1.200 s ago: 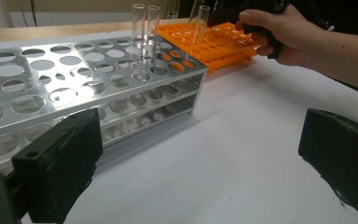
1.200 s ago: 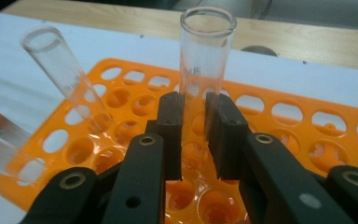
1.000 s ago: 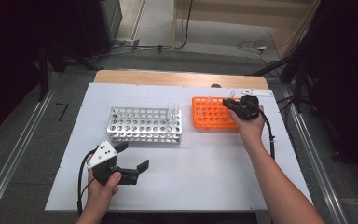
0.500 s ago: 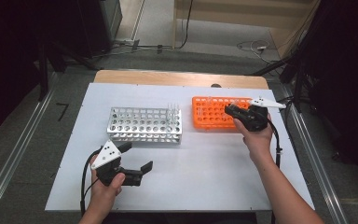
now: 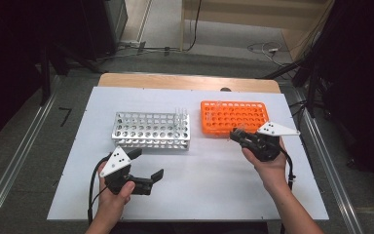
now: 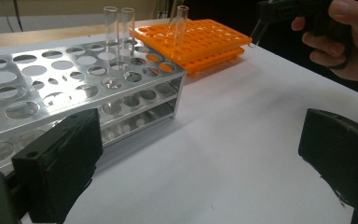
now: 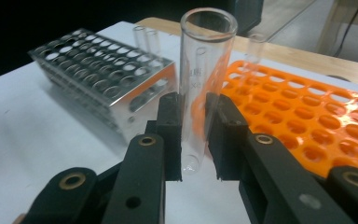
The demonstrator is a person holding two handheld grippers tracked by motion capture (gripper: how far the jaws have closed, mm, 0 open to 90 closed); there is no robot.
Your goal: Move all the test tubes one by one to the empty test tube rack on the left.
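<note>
On the white table (image 5: 199,190), right fingers (image 7: 170,135) clamp a glass tube (image 7: 203,88); left fingers (image 6: 56,168) stand apart.

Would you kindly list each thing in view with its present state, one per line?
Right gripper: shut on a glass test tube.
Glass test tube: empty, upright, held clear of both racks.
Left gripper: open, holding nothing, near the table.
Metal rack: two empty tubes standing at one end.
Orange rack: one empty tube standing in it.
</note>
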